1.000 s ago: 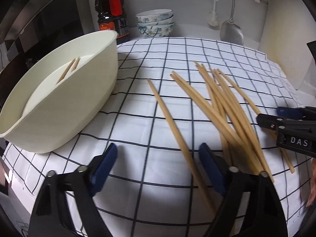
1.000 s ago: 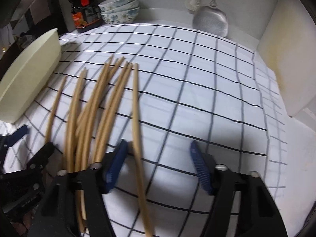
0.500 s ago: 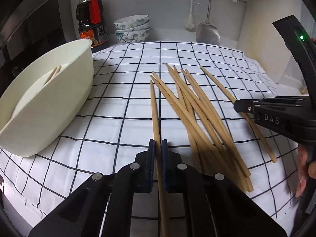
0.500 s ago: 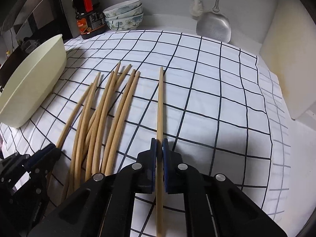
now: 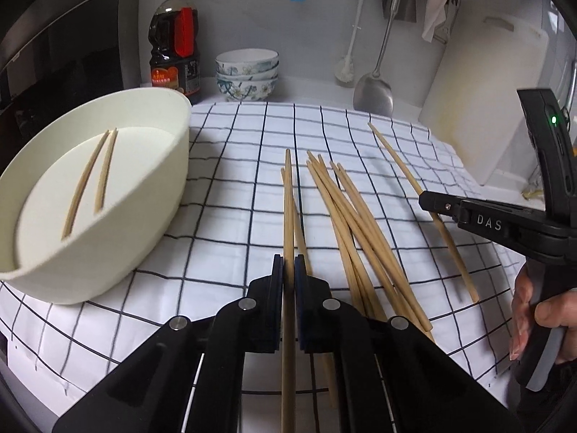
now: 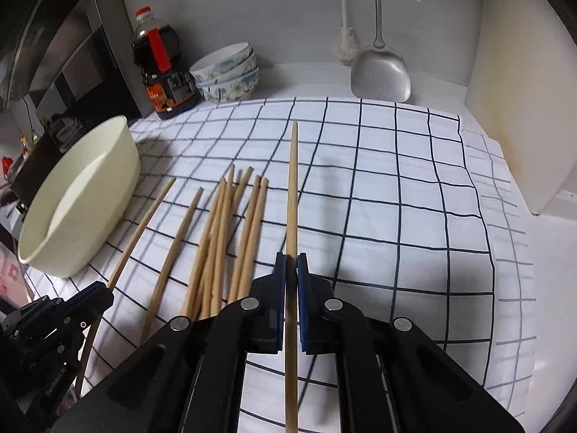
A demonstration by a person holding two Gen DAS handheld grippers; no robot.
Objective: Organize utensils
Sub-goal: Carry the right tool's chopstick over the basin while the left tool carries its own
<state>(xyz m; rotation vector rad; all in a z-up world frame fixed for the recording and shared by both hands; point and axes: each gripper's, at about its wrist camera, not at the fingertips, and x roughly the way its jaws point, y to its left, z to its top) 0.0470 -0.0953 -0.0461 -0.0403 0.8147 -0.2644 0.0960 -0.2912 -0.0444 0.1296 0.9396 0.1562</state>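
My left gripper (image 5: 288, 270) is shut on a wooden chopstick (image 5: 287, 209) that points away along its fingers, lifted off the checked cloth. My right gripper (image 6: 291, 269) is shut on another chopstick (image 6: 293, 187), also raised above the cloth. Between them lies a loose pile of several chopsticks (image 5: 357, 231) (image 6: 223, 238) on the cloth. A cream oval tub (image 5: 119, 216) (image 6: 72, 213) stands at the left with two chopsticks (image 5: 90, 180) inside. In the left wrist view the right gripper (image 5: 429, 200) shows at the right edge, gripping its chopstick, with a hand (image 5: 533, 317) on the handle.
A soy sauce bottle (image 5: 175, 39) and stacked patterned bowls (image 5: 247, 74) stand at the back against the wall. A metal spatula (image 6: 380, 72) and a white brush (image 6: 346, 43) hang there. A white cutting board (image 5: 479, 108) leans at the right. The checked cloth (image 6: 396, 187) covers the counter.
Both grippers closed, each on one chopstick, then rose with them off the cloth. More of the back wall shows now.
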